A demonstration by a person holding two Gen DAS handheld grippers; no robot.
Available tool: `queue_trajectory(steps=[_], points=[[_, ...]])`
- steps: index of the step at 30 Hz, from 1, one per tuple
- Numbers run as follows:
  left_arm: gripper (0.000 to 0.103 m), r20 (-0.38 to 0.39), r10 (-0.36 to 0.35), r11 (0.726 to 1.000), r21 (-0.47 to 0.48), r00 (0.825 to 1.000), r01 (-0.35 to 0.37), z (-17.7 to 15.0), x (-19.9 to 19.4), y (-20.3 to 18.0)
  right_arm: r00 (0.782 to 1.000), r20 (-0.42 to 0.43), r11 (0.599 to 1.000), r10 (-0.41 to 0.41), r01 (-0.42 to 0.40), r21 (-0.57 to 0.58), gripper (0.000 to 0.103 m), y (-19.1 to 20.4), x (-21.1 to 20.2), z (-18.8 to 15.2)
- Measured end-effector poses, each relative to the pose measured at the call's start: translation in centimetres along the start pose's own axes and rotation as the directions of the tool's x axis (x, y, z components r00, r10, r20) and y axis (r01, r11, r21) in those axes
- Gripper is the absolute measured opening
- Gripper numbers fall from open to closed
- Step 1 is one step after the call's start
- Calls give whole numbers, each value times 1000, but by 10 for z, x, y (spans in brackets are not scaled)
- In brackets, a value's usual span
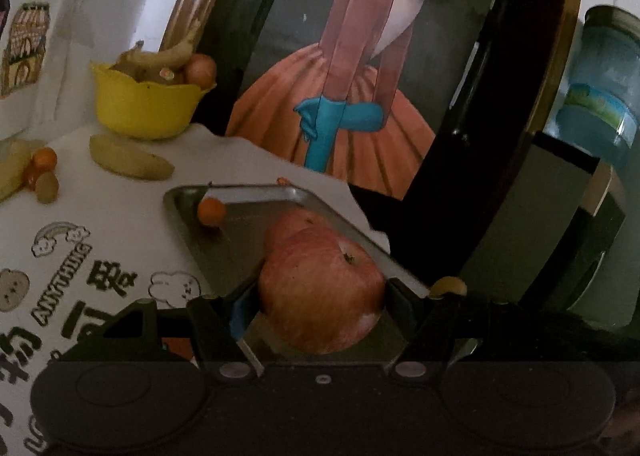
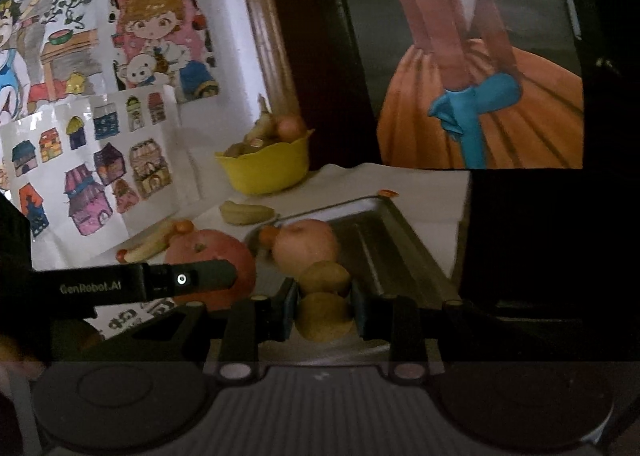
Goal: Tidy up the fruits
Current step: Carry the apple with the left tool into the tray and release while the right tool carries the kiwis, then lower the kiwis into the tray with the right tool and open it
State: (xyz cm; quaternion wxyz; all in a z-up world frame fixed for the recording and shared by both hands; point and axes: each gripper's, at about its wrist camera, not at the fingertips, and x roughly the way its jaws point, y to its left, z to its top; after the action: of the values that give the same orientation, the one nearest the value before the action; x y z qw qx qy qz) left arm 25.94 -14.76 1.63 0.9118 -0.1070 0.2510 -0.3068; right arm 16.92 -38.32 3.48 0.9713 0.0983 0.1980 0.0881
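left gripper [image 1: 320, 308] jaws pinching apple [image 1: 320, 288] | right gripper [image 2: 324, 314] jaws pinching kiwi [image 2: 323, 316], only right view

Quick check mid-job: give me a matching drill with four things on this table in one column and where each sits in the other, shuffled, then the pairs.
1. apple
2. kiwi
3. yellow bowl
4. small orange fruit

A. on the cloth by the wall
B. between the left gripper's fingers
C. in the metal tray's far corner
D. between the right gripper's fingers

Pairs: 1-B, 2-D, 3-A, 4-C
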Motion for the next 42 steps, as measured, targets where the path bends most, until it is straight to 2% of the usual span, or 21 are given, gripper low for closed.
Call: queue_trajectory(steps=[11, 42], points=[[70, -12, 22, 1000, 8, 1000, -22, -7, 5, 5, 1000, -11, 999, 7, -7, 49, 33, -12, 7, -13], [70, -38, 25, 1000, 14, 999, -24, -8, 13, 7, 998, -65, 1000, -11, 12, 16, 33, 2, 30, -21]])
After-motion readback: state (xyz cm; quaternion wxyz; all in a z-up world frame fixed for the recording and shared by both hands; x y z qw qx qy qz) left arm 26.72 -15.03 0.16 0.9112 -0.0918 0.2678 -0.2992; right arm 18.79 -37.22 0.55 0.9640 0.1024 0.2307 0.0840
